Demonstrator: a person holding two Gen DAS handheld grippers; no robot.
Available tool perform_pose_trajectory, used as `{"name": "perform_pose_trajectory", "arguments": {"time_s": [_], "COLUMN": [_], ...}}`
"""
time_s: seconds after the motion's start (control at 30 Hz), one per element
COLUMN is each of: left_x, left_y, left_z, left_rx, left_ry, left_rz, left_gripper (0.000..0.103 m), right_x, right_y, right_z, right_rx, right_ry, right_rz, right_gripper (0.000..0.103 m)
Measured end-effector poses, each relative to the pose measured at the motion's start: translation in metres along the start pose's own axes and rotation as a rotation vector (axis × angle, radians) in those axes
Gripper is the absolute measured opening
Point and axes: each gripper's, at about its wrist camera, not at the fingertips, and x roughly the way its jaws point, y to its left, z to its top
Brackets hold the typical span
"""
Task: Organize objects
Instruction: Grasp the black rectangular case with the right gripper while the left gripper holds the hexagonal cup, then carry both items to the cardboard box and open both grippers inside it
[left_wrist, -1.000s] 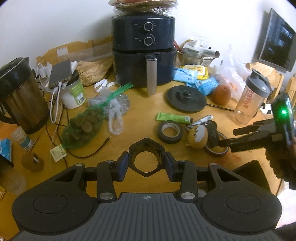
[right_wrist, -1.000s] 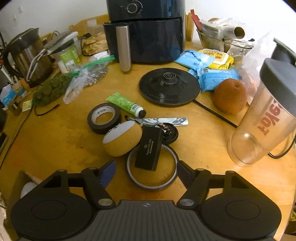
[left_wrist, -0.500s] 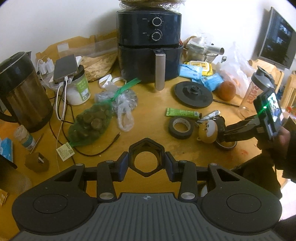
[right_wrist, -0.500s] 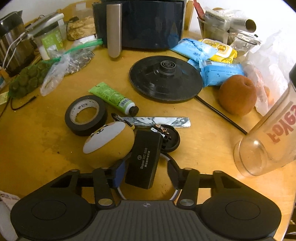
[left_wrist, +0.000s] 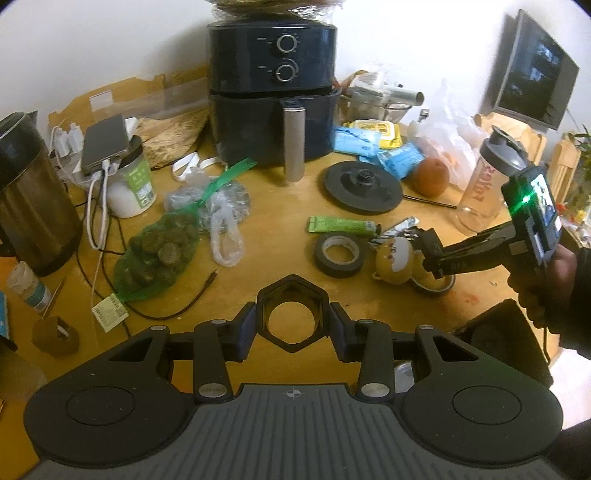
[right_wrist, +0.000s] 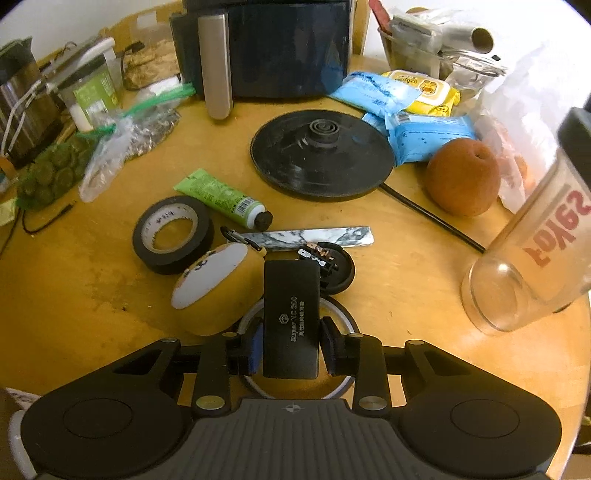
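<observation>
- The right tongs (right_wrist: 291, 341) are closing on a flat black rectangular case with pale lettering (right_wrist: 291, 321); the case sits between the pads, which look to be at or very near its two long sides, so I judge the grasp to be just forming rather than settled.
- The left tongs (left_wrist: 291, 328) are clenched on a hollow black hexagonal piece (left_wrist: 291, 317), held in the air above the round yellow wooden counter (left_wrist: 258, 258).
- The black case lies tilted across a thin grey-rimmed ring (right_wrist: 343, 384), its far end over a small black round disc with metal clips (right_wrist: 338, 267); it is not yet lifted.
- Touching the case's left side is a yellow egg-shaped toy with a white face (right_wrist: 216, 291); just beyond that toy lies a roll of black tape (right_wrist: 173, 234).
- Farther from the case lie a green tube with a black cap (right_wrist: 221, 197), a marbled silver strip (right_wrist: 310, 236), a black round kettle base (right_wrist: 321, 151), blue and yellow packets, a brown round fruit (right_wrist: 461, 177) and a clear shaker bottle with red print (right_wrist: 532, 258).
- Progress: as I judge it, organizing is at an early stage. One piece is in hand, a second is being taken, and nearly everything else lies scattered around the case with no sorted group visible.
</observation>
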Motion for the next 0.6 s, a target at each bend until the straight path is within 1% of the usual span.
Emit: {"name": "perform_pose_trajectory", "arguments": {"time_s": [0.23,0.4,0.6], "left_x": [0.004,0.002,0.002], "left_y": [-0.018,-0.031,-0.051], "left_z": [0.001,0.001,-0.006], "left_rx": [0.034,0.034,0.077], "left_ry": [0.0,0.004,0.037], "left_rz": [-0.032,-0.041,-0.063], "left_gripper": [0.04,0.04,0.04], "right_x": [-0.032,-0.054,-0.081], "right_y": [-0.009,-0.016,-0.025], "right_z": [-0.009,-0.018,-0.03], "right_rx": [0.031,0.047,0.066], "right_ry": [-0.038,-0.065,-0.102], "right_rz": [0.049,0.082,0.143], "right_gripper": [0.035,0.035,0.035]}}
